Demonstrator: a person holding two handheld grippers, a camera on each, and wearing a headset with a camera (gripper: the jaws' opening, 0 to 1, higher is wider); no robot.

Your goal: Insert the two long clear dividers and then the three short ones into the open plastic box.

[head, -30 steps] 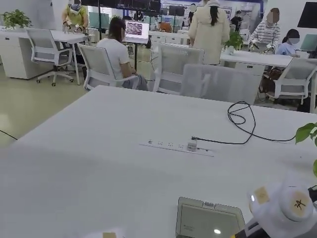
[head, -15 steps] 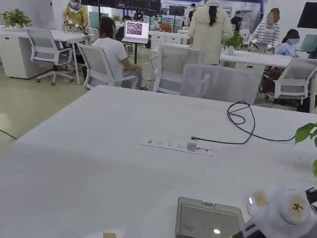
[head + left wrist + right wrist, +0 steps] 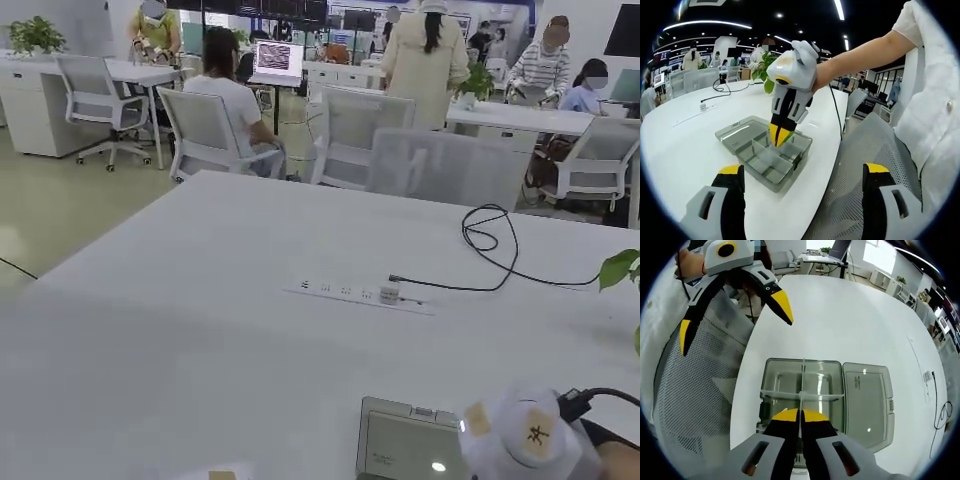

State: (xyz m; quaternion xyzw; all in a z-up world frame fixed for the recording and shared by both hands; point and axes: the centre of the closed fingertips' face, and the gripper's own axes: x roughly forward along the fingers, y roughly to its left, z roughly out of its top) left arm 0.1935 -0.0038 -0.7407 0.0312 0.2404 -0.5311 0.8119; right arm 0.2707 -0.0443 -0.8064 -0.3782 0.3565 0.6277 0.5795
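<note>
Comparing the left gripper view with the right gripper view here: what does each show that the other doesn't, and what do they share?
Left gripper view: the right gripper seen from outside, tips down inside the open plastic box, a forearm behind it and a plant beyond. Right gripper view: a top-down look at the clear divider pinched in that gripper's shut jaws, crossing a seated divider, plus the left gripper hovering open. Shared: the box and its flat lid on the white table.
</note>
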